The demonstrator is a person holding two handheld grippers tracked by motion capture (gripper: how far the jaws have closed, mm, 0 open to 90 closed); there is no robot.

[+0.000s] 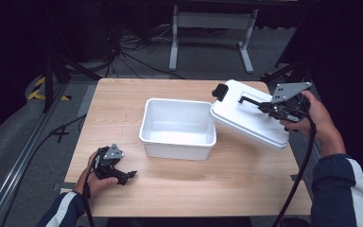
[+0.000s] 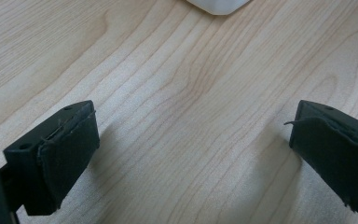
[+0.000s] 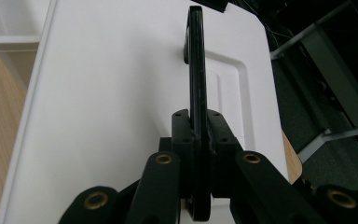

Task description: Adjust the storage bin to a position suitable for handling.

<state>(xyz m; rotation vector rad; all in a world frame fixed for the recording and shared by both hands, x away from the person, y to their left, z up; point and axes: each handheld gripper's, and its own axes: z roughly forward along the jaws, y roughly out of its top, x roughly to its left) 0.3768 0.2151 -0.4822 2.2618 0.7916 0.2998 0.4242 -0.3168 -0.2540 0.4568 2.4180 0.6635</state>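
Here the white lid (image 1: 250,116) was held tilted beside the open white bin (image 1: 178,127) by the right tongs (image 3: 196,140), clamped on its black handle (image 3: 196,60). The left tongs (image 2: 191,154) were spread wide and empty, low over the table (image 2: 177,93).

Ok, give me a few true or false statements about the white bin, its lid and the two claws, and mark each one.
1. The right claw is clamped on the black handle of the lid. True.
2. The white bin is closed by the lid. False: the bin is open, and the lid is held tilted beside it at its right edge.
3. The left claw is open and holds nothing. True.
4. The bin holds several objects. False: it looks empty.
5. The left claw grips the bin's rim. False: it is by the wooden table, apart from the bin.
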